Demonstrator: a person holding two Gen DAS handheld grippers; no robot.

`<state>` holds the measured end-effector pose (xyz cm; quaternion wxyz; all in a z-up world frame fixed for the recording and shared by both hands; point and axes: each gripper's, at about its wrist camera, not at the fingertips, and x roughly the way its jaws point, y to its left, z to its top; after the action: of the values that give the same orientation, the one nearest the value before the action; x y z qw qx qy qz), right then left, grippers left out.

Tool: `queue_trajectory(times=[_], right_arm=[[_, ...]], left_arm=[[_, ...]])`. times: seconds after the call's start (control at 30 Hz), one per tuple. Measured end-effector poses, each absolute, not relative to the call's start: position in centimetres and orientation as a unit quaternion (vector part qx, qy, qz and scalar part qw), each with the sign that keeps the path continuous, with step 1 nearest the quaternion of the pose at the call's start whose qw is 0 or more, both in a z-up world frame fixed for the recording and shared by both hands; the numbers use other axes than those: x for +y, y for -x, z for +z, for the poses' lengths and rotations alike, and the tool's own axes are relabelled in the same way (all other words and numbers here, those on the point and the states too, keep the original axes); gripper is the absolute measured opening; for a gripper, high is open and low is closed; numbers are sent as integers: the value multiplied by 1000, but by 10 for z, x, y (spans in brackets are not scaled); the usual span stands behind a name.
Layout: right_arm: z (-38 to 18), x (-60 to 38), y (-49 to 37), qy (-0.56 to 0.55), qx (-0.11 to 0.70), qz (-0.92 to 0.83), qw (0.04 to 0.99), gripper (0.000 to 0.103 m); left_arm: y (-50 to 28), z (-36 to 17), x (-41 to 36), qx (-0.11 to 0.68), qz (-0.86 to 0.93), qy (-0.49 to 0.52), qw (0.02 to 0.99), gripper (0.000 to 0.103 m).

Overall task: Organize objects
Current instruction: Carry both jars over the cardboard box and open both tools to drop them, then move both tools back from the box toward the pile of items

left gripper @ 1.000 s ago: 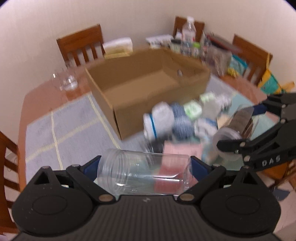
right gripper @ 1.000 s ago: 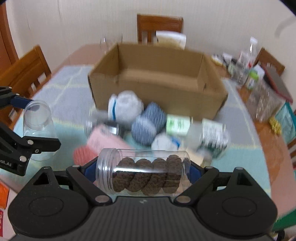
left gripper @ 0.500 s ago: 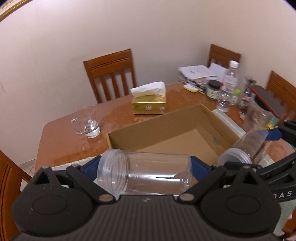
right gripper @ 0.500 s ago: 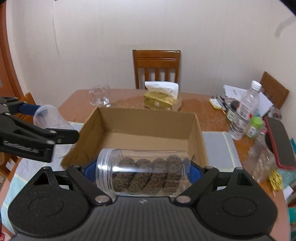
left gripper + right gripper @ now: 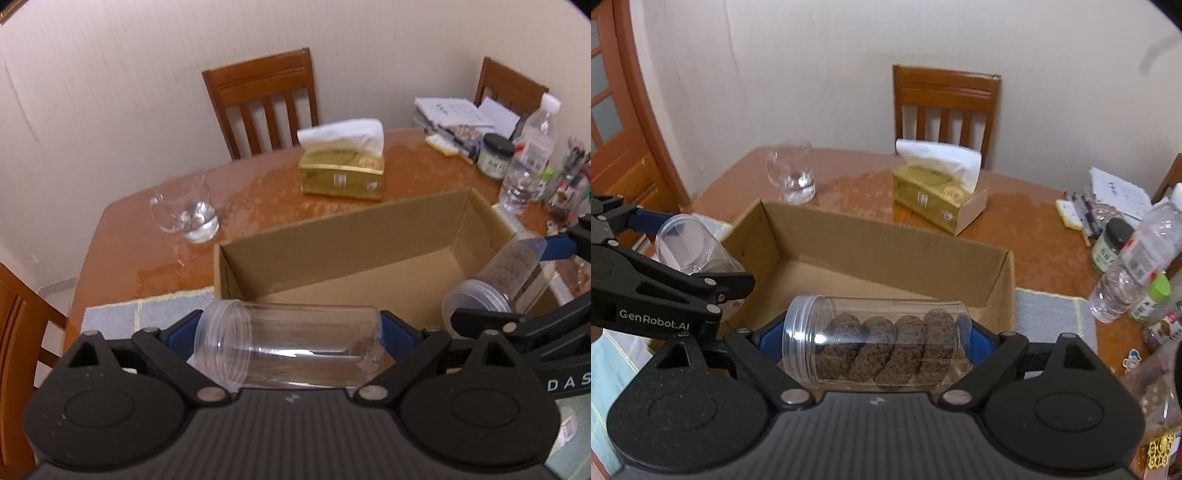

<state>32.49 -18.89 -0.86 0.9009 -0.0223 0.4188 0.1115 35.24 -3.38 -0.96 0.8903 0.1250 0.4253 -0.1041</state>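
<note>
Jars, two, clear ribbed-neck plastic cylinders, lidless, each carried sideways.
- Empty clear plastic jar (image 5: 291,347): clamped end to end between the blue pads of the left gripper (image 5: 290,334), jaws closed to the jar's length; held over the near left corner of the open brown corrugated cardboard box (image 5: 354,236).
- Clear plastic jar of dark brown rough-surfaced cookies (image 5: 879,347): clamped likewise in the right gripper (image 5: 877,332), above the box's near wall; four cookies stand on edge in a row.
- Box: matte, empty floor visible, resting partly on a pale blue woven mat (image 5: 147,314) on a glossy brown wooden table (image 5: 258,195).
- Nearby: stemless drinking glass (image 5: 184,218) holding a little water, gold tissue box (image 5: 341,173).

Risks, as judged:
- Smooth plastic may slip from an end-on pinch.
- Open mouth facing left; tilting that way could spill cookies.
- The grippers sit close together and might collide while lowering.
</note>
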Motion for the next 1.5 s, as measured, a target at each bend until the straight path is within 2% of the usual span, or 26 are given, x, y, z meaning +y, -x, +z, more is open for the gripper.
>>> queue_trajectory(times=[0.43, 0.63, 0.77, 0.87, 1.2, 1.5], right_arm=[[-51, -190, -339, 31, 467, 139, 873, 94], [-55, -191, -341, 31, 472, 140, 870, 95], [-52, -192, -343, 32, 466, 134, 874, 103], [-46, -195, -343, 27, 458, 129, 879, 103], [-13, -199, -306, 34, 412, 111, 904, 103], [-4, -193, -236, 10, 391, 89, 916, 103]], left_arm=[[-365, -45, -40, 456, -96, -109, 878, 98], [-365, -37, -40, 441, -89, -115, 885, 100], [-364, -26, -38, 430, -92, -105, 892, 101], [-360, -16, -37, 424, -95, -103, 895, 101], [-302, 18, -20, 388, -128, -78, 910, 102], [-225, 9, 1, 384, -181, -95, 900, 102]])
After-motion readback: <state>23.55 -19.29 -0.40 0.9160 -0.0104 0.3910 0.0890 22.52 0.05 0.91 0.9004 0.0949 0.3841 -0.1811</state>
